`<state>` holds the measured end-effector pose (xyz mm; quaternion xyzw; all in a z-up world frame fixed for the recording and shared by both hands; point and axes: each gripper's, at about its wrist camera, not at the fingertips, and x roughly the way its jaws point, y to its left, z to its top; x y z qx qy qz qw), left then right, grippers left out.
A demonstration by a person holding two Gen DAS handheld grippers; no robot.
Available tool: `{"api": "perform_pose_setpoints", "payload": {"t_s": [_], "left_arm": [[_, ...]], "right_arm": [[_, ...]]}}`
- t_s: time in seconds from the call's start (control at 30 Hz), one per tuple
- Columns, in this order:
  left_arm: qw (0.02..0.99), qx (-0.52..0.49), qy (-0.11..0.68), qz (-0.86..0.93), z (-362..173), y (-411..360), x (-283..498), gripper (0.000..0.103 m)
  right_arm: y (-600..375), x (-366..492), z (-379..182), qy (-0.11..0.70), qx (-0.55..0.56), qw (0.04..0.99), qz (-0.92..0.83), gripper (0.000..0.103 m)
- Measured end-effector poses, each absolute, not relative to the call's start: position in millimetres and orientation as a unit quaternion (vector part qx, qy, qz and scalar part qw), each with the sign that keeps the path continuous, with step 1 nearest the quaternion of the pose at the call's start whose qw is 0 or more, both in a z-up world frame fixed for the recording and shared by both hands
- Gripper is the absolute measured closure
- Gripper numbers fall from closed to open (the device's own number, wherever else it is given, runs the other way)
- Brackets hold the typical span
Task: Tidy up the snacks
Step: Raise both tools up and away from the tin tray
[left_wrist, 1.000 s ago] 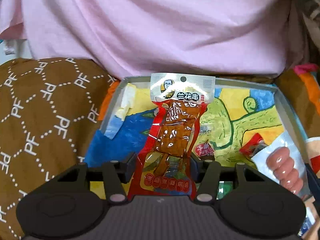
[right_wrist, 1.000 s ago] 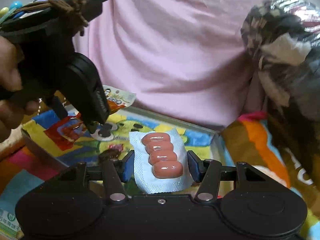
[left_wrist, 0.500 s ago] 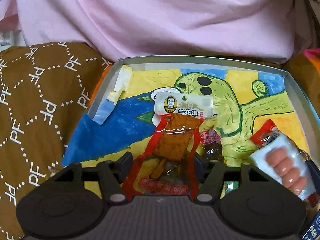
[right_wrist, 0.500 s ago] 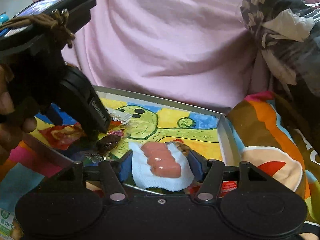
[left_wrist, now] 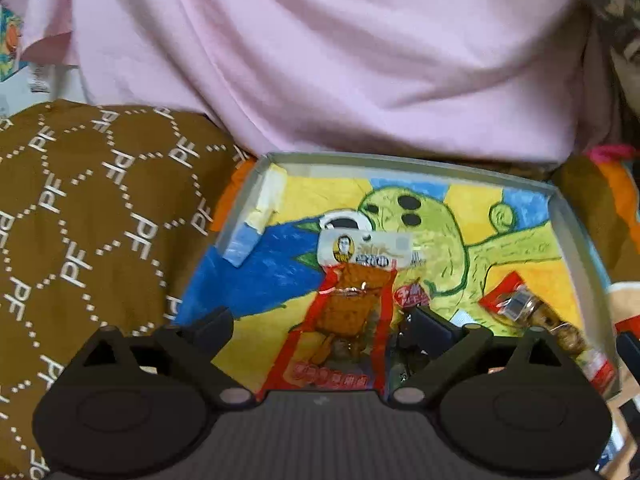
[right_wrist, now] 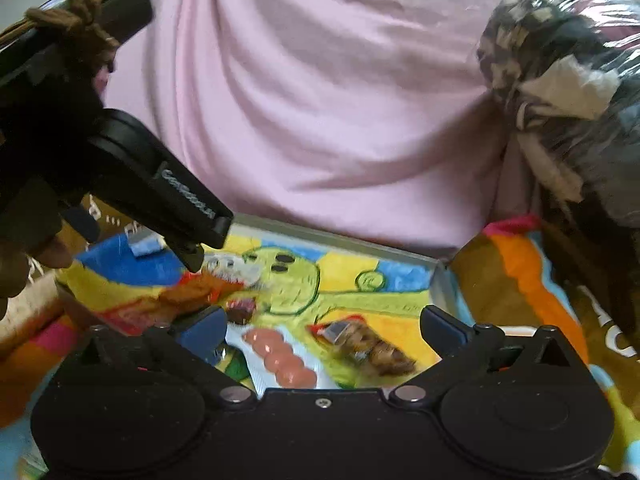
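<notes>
Over the painted tray (left_wrist: 560, 216), both drops look done: left gripper (left_wrist: 320, 328) just spread apart off the tofu-skewer pack (left_wrist: 352, 320), right gripper (right_wrist: 320, 328) likewise off the sausage pack (right_wrist: 280, 356), so next is fetching more snacks.

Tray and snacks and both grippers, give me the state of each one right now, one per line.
Tray: open-topped, holding snacks.
Red tofu pack: lying flat in tray, released.
Sausage pack: lying in tray, released.
Brown snack pack: lying in tray, untouched.
Left gripper: jaws just opened wide, pads off the tofu pack.
Right gripper: jaws just opened wide, pads off the sausage pack.
</notes>
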<state>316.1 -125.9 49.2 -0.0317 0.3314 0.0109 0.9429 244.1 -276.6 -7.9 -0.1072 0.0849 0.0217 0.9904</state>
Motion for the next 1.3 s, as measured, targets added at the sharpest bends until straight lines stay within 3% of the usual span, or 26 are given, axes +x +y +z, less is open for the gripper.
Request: {"api": "perform_pose_setpoints", "payload": {"t_s": [0.53,0.83,1.3], "left_arm": [[0.964,-0.089,0.249,0.027,125.9,-62.8,230.9,0.0],[0.973,-0.079,0.212,0.042,137.5,-25.4,169.7,0.0],[0.969,-0.078,0.227,0.054,117.9,16.9,109.5,0.0]], "right_arm": [[-260.6,160.0,72.4,0.017,-0.082,0.996,0.037,0.001],[-246.2,112.7,93.9,0.007,-0.044,0.998,0.045,0.001],[-224.5,66.5,87.2,0.025,-0.024,0.998,0.043,0.001]]}}
